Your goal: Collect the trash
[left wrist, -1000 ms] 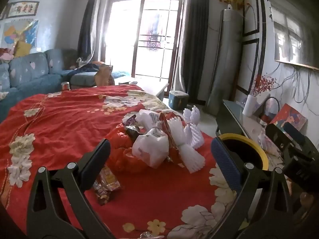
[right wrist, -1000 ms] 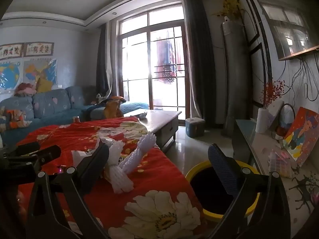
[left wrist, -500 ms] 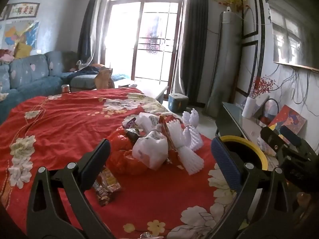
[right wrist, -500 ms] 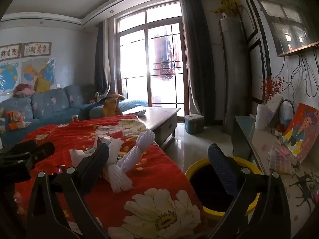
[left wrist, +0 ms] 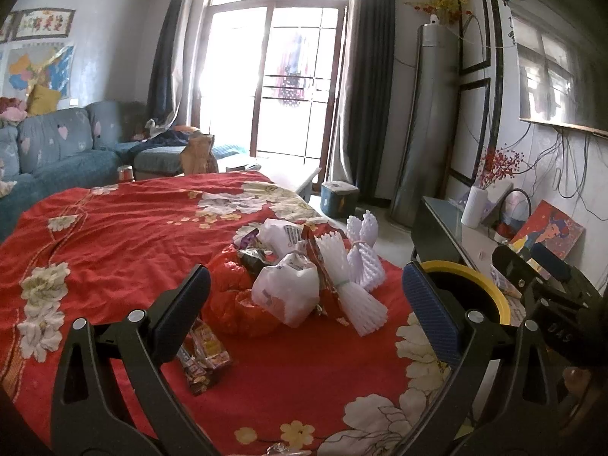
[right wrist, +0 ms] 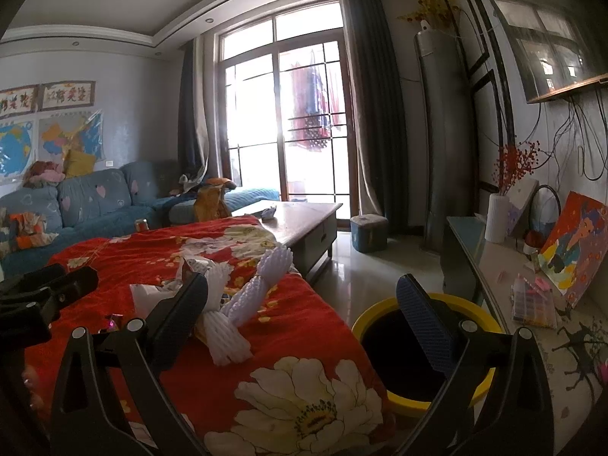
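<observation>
A heap of trash lies on the red flowered cloth [left wrist: 114, 235]: a white plastic bag [left wrist: 285, 292], a red plastic bag [left wrist: 231, 296], white foam fruit nets [left wrist: 351, 296] and snack wrappers [left wrist: 203, 357]. My left gripper [left wrist: 306, 306] is open and empty, held above the cloth just short of the heap. My right gripper [right wrist: 302, 309] is open and empty, to the right, over the cloth's edge. The foam nets [right wrist: 243, 304] show in the right wrist view. A yellow-rimmed black bin [right wrist: 421, 345] stands on the floor right of the table, also in the left wrist view [left wrist: 467, 288].
A blue sofa [left wrist: 57, 152] runs along the left. A wooden coffee table [right wrist: 300, 220] stands behind the cloth. A side cabinet [right wrist: 532, 304] with a vase, a painting and clutter lines the right wall. A small blue stool [right wrist: 368, 231] sits by the curtain.
Both grippers have shifted only slightly; the heap sits a little lower and closer in the left wrist view. Both stay open and empty.
</observation>
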`<action>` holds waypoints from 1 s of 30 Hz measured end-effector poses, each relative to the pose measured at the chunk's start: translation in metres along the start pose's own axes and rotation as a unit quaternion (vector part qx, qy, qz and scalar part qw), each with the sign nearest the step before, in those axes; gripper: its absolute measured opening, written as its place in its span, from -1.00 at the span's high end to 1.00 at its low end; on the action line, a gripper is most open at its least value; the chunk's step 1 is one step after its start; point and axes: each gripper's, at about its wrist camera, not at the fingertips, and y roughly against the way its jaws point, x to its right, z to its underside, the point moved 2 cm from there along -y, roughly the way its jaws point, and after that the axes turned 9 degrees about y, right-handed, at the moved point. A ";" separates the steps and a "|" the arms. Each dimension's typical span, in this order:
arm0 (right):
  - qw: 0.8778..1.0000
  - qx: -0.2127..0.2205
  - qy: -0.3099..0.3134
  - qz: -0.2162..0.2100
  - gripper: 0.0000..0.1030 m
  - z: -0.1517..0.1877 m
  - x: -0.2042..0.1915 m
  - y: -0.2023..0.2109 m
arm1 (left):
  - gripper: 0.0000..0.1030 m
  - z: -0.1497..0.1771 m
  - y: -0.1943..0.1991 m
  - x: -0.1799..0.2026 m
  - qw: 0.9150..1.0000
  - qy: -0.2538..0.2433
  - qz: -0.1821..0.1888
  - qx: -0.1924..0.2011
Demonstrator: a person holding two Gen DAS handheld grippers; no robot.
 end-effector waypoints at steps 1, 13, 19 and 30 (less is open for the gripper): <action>1.000 0.000 0.000 0.000 -0.88 0.000 0.000 0.000 | -0.79 0.000 0.000 0.000 1.000 0.000 0.000 0.000; 1.000 -0.006 -0.002 0.000 -0.88 0.006 0.000 -0.002 | -0.79 0.002 0.001 0.003 1.000 -0.001 -0.001 0.001; 1.000 -0.008 -0.005 -0.002 -0.88 0.009 -0.001 -0.004 | -0.79 0.004 0.001 0.007 1.000 -0.003 -0.003 -0.003; 1.000 -0.011 -0.011 -0.021 -0.88 0.009 -0.005 -0.005 | -0.79 0.006 -0.004 0.000 1.000 0.010 -0.008 -0.008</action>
